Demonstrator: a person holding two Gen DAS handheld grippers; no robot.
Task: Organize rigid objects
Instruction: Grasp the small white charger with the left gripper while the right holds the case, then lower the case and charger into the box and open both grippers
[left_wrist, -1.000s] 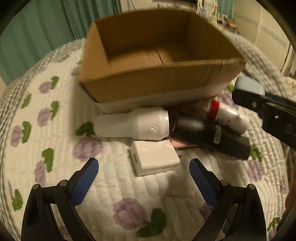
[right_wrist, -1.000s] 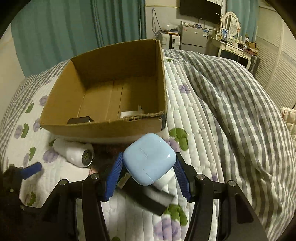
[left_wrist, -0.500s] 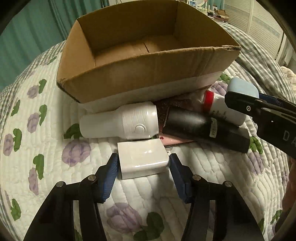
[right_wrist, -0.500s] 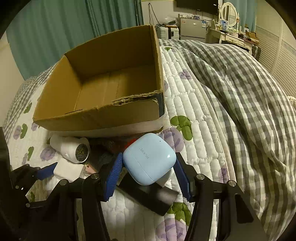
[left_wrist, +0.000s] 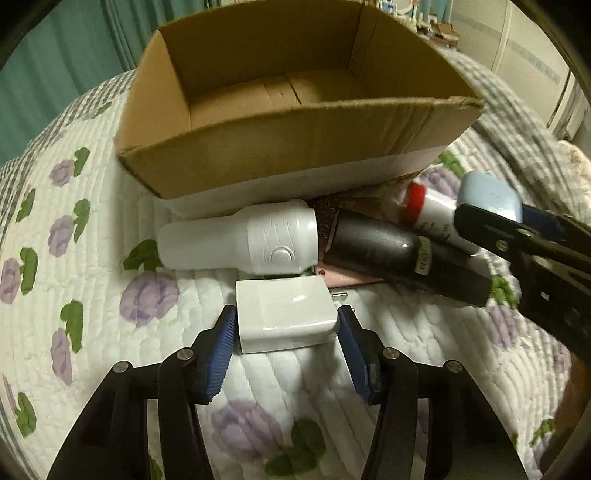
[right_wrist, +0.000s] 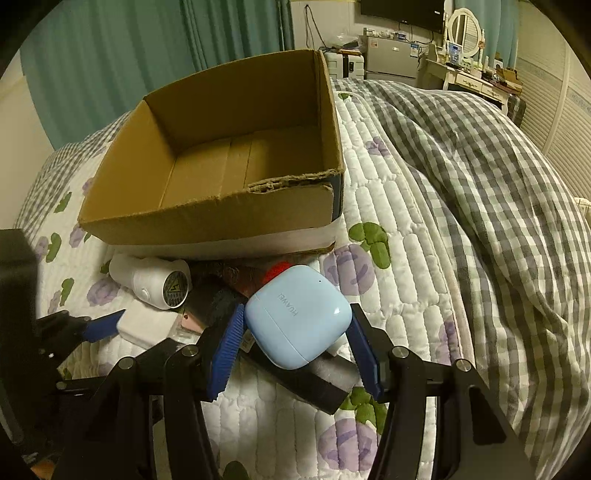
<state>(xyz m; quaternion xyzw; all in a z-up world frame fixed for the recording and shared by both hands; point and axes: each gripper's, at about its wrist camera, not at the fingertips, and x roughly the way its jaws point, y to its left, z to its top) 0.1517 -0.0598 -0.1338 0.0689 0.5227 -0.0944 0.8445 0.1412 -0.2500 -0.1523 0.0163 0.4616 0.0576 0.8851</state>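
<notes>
Bedroom setting: work surface is a white quilted bedspread (left_wrist: 92, 295) with purple flowers and green leaves, teal curtains behind. Left gripper (left_wrist: 284, 332), lower centre of the left wrist view, has its blue pads pressed against both sides of a white charger block (left_wrist: 284, 317) that lies on the quilt; jaws clamped on it. Right gripper (right_wrist: 295, 332), lower centre of the right wrist view, holds a pale blue earbud case (right_wrist: 297, 315), jaws closed on its sides, case raised above the other items. Just beyond the charger lie a white cylindrical device (left_wrist: 240, 240) and a black cylinder (left_wrist: 402, 262), end to end, with a white bottle with a red cap (left_wrist: 432, 214) at right and a pink flat item partly hidden beneath. An open cardboard box (left_wrist: 295, 147) stands directly behind this cluster, upper centre of both views. Grey checked duvet (right_wrist: 480, 184) fills the right of the right wrist view.
</notes>
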